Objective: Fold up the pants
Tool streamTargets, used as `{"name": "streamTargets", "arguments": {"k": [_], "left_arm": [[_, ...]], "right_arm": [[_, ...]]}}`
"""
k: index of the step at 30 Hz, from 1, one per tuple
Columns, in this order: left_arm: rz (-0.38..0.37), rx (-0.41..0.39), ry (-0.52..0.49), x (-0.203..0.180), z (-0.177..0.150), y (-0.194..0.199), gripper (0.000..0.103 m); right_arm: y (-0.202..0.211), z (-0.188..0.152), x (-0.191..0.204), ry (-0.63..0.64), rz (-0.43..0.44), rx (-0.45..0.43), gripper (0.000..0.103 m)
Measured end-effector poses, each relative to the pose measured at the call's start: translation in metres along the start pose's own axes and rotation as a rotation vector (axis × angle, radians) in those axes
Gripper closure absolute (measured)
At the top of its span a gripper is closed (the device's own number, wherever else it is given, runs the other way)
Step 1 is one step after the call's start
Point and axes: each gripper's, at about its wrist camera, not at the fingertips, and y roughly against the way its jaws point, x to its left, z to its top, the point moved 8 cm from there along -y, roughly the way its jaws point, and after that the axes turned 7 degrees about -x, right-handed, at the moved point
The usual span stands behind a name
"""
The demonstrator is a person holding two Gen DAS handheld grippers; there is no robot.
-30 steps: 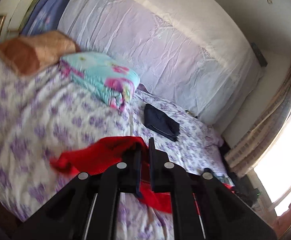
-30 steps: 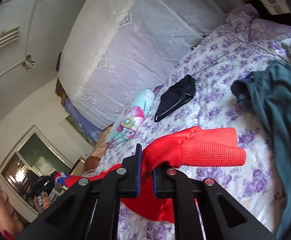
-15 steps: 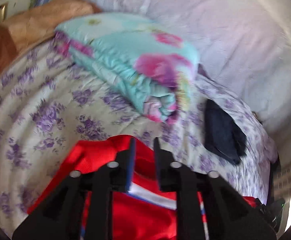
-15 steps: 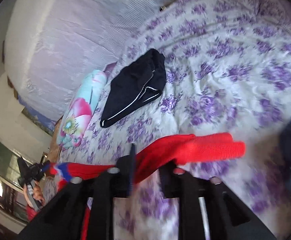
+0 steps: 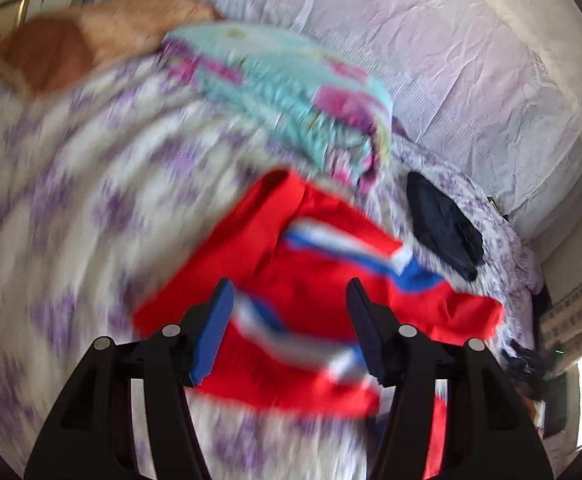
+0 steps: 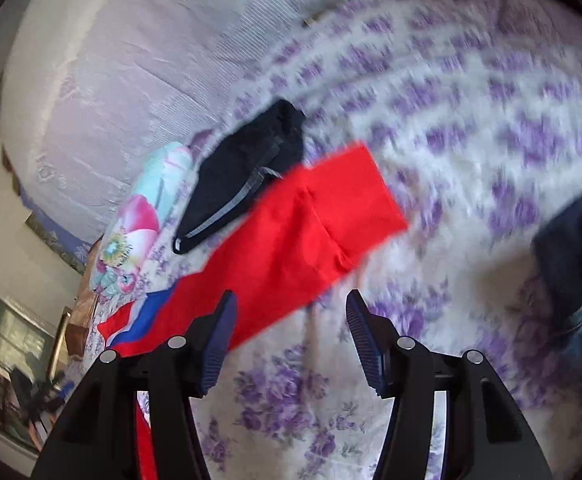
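Red pants [image 5: 311, 280] with white and blue side stripes lie on the purple-flowered bedsheet [image 5: 71, 220], blurred by motion. My left gripper [image 5: 289, 332] hovers over their near part, its jaws opening, the pads apart from the cloth. In the right wrist view a red leg end [image 6: 323, 212] stretches toward the upper right, the striped part [image 6: 143, 320] at lower left. My right gripper [image 6: 291, 336] has its jaws opening, with the red edge by its left pad and bare sheet between the pads.
A folded turquoise floral quilt [image 5: 291, 92] and a brown pillow [image 5: 71, 48] lie at the head of the bed. A folded dark garment [image 5: 443, 224], also seen as dark garment [image 6: 247, 176], rests beside the pants. Dark teal clothing [image 6: 575, 252] lies at the right. A white cover [image 5: 411, 40] hangs behind.
Both grippers were shut on the red pants and have let go. Both moved forward and down over the bed; the pants now lie dropped on the sheet.
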Motion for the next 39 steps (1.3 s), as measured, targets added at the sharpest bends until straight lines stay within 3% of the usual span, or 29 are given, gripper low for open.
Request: {"name": "streamTargets", "arguments": {"k": [3, 8, 9, 10, 11, 13, 17, 21, 22, 23, 24, 25, 29, 34, 39], "left_arm": [[-0.012, 0.023, 0.029, 0.011, -0.024, 0.011, 0.046], [-0.048, 0.058, 0.096, 0.022, -0.047, 0.018, 0.046], [-0.054, 0.071, 0.117, 0.025, -0.051, 0.015, 0.046], [-0.068, 0.079, 0.134, 0.026, -0.055, 0.013, 0.046], [-0.075, 0.087, 0.158, 0.029, -0.059, 0.01, 0.046], [-0.097, 0.104, 0.213, 0.033, -0.068, 0.005, 0.046], [-0.121, 0.134, 0.276, 0.039, -0.082, -0.006, 0.045], [-0.161, 0.09, 0.287, 0.033, -0.062, -0.019, 0.045], [-0.159, 0.081, 0.283, 0.033, -0.058, -0.024, 0.045], [-0.156, 0.076, 0.277, 0.034, -0.055, -0.029, 0.046], [-0.167, 0.077, 0.274, 0.034, -0.053, -0.035, 0.046], [-0.18, 0.074, 0.269, 0.034, -0.053, -0.04, 0.048], [-0.163, 0.045, 0.223, 0.038, -0.056, -0.042, 0.066], [-0.186, 0.039, 0.217, 0.039, -0.056, -0.041, 0.071], [-0.219, 0.043, 0.25, 0.042, -0.057, -0.041, 0.072]], "right_arm": [[-0.024, -0.008, -0.003, -0.074, 0.03, 0.045, 0.049], [-0.048, -0.004, 0.016, 0.011, 0.0, 0.019, 0.05], [-0.05, -0.002, 0.017, 0.015, 0.0, 0.006, 0.06], [-0.052, 0.0, 0.019, 0.023, 0.006, -0.011, 0.079], [-0.051, 0.002, 0.02, 0.026, 0.011, -0.026, 0.086], [-0.047, 0.004, 0.021, 0.03, 0.016, -0.053, 0.092], [-0.02, 0.012, 0.02, 0.026, 0.041, -0.098, 0.095], [-0.004, 0.006, 0.01, 0.025, 0.017, -0.055, 0.094], [-0.002, 0.0, 0.006, 0.047, -0.018, -0.021, 0.09], [0.001, -0.005, 0.004, 0.062, -0.044, -0.015, 0.084], [0.011, -0.009, 0.003, 0.084, -0.067, -0.023, 0.068], [0.018, -0.013, 0.005, 0.1, -0.078, -0.032, 0.059], [0.081, -0.044, 0.024, 0.152, -0.044, -0.061, 0.059], [0.157, -0.124, 0.037, 0.145, 0.028, 0.02, 0.054], [0.205, -0.185, 0.021, 0.079, 0.044, 0.091, 0.054]]}}
